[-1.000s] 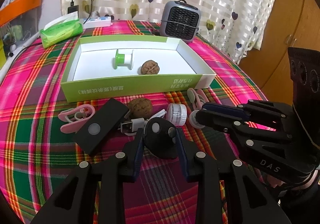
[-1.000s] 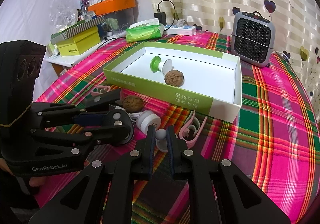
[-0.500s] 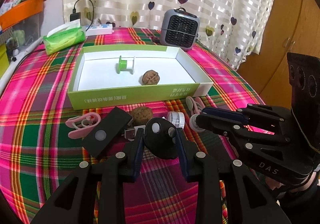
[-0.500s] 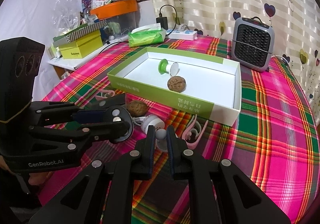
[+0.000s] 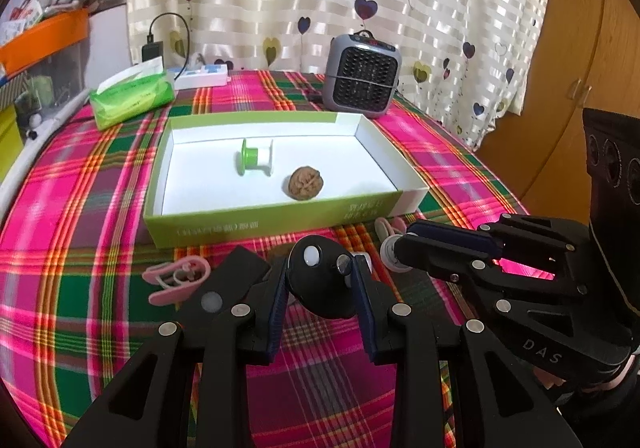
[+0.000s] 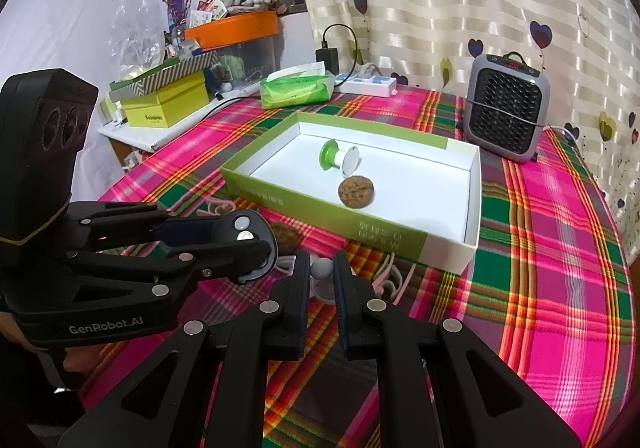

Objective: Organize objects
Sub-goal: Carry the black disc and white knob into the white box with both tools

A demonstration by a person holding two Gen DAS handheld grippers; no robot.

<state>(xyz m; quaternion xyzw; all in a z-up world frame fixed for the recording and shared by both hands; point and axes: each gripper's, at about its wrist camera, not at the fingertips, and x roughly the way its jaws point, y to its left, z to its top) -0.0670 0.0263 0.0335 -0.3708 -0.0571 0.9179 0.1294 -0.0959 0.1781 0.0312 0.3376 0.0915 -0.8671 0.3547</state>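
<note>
Two wrist fisheyes, low over the tablecloth (image 5: 100,308), facing the curtain, both sharing the green box (image 6: 400,236)

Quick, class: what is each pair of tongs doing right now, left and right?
Left tongs: shut on the black round object.
Right tongs: shut on the small white knobbed piece.

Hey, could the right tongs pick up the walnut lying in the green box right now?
Probably not yet. The right tongs are already shut on a small white knob piece, so they are occupied. The walnut itself lies uncovered in the open box.
</note>
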